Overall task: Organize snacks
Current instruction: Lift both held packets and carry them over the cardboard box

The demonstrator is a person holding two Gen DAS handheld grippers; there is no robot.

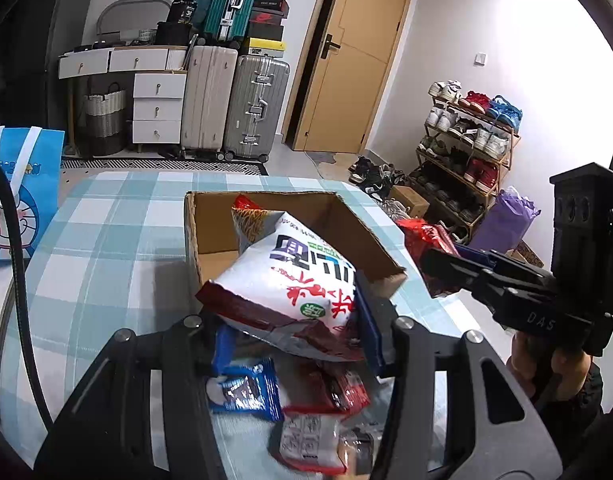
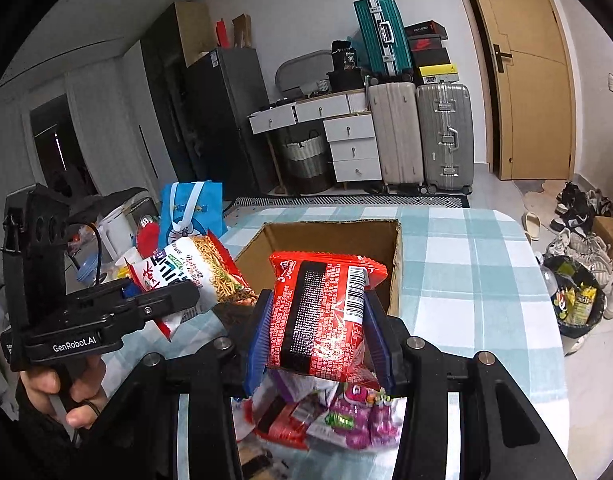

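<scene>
Cardboard box (image 2: 394, 264) on the counter (image 2: 466, 280) awaits loading: left gripper (image 1: 294, 344) jaws clamp a white noodle packet (image 1: 294, 280), right gripper (image 2: 322, 344) jaws a red packet (image 2: 326, 316); next, lower both inside and release.

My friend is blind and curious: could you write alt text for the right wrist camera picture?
The right gripper clamps a red noodle packet above an open cardboard box on a checked tablecloth. At left, the hand-held left gripper holds a white noodle bag; more snacks lie below.
</scene>
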